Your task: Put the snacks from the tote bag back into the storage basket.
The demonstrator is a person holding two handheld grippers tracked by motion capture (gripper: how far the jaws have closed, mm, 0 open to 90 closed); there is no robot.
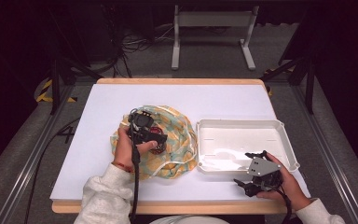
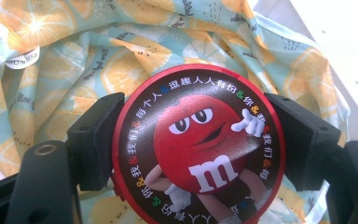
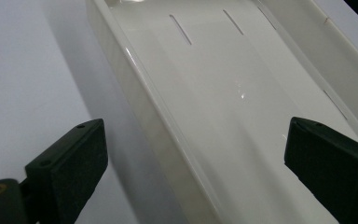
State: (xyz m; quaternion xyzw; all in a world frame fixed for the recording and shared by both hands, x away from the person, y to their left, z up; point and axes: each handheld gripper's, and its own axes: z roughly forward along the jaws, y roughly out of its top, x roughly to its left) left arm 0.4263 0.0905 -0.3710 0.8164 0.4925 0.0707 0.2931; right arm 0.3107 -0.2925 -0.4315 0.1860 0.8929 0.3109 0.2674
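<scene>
- A round red tin, printed with a red candy character and a ring of coloured lettering, is pinched at its rim on both sides by the left claw; the black pads are pressed against its edge.
- In the high view, the left claw is seen over a crumpled cloth patterned with orange slices on pale blue, which lies near the middle of the white table.
- The tin is held just above the cloth; whether its underside touches the folds cannot be told, as it is small and half hidden there.
- A white label is sewn into the cloth at the upper left of the left gripper view.
- A white tray is set just beside the cloth, on its right.
- The right claw is held at the tray's near rim, its cable trailing toward the table edge.
- In the right gripper view the right claw is spread wide with nothing between the pads, the tray wall running between them and the tray floor lying ahead.
</scene>
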